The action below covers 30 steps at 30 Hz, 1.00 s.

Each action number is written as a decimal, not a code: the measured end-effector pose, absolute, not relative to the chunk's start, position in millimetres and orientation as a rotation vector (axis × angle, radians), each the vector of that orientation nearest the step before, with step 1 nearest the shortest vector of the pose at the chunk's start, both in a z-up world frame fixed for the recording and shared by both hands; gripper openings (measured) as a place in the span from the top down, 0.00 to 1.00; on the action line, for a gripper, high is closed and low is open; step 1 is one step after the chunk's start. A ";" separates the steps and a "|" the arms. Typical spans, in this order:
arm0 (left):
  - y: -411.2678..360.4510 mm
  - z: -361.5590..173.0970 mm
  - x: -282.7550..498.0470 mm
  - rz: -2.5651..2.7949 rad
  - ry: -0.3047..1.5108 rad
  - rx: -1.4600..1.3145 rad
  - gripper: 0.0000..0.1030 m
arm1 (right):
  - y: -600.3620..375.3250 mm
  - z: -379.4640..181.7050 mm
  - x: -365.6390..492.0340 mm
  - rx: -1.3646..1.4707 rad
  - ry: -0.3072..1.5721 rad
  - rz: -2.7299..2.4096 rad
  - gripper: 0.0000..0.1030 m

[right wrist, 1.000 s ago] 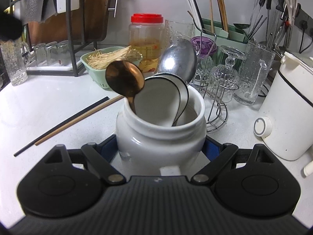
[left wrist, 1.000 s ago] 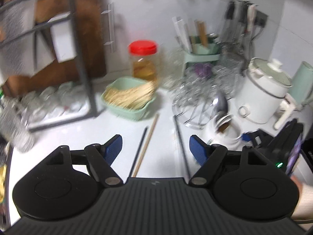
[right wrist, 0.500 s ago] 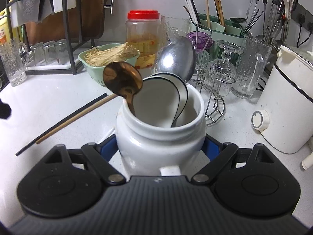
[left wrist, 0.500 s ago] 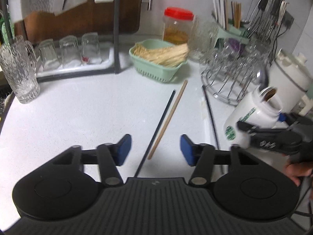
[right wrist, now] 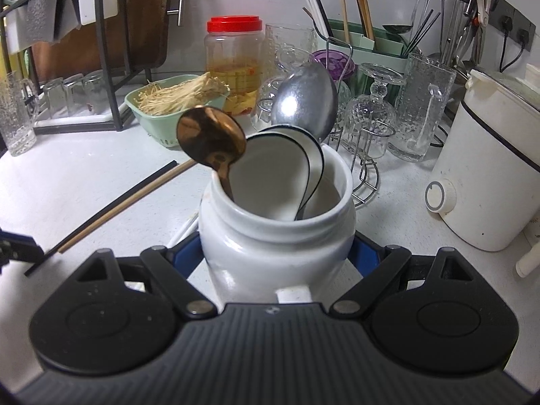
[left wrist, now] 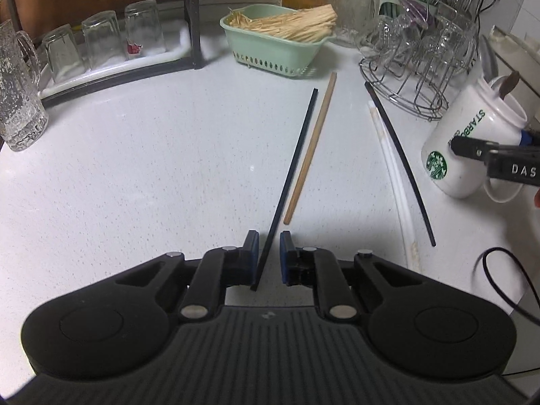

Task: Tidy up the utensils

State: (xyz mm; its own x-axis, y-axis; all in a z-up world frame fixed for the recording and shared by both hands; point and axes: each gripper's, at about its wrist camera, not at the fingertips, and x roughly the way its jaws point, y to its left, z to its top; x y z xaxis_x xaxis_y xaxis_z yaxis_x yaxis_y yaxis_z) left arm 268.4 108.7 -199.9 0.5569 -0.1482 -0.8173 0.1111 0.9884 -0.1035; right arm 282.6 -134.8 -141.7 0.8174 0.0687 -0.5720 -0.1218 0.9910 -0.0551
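Black chopstick lies on the counter, near end between your left gripper pads; jaws closing, a gap still visible each side. Wooden chopstick just beside it. Your right gripper clamps the white mug; its pads are mostly hidden behind the mug. Spoon handles are hidden inside.

The left gripper pointed steeply down at the counter with its jaws closing, narrowly apart, a black chopstick between the blue pads without visible contact, while the right gripper angled gently downward, its jaws clamped on both sides of a white jar.
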 end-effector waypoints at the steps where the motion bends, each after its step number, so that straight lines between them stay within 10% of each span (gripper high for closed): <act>1: 108.8 -200.9 268.5 -0.156 0.976 -0.045 0.86 | -134.6 -141.7 282.6 -0.090 0.606 0.099 0.11; 30: 104.5 -197.6 237.2 -0.094 1.046 -0.049 0.96 | -136.3 -142.4 243.1 -0.070 0.642 0.027 0.11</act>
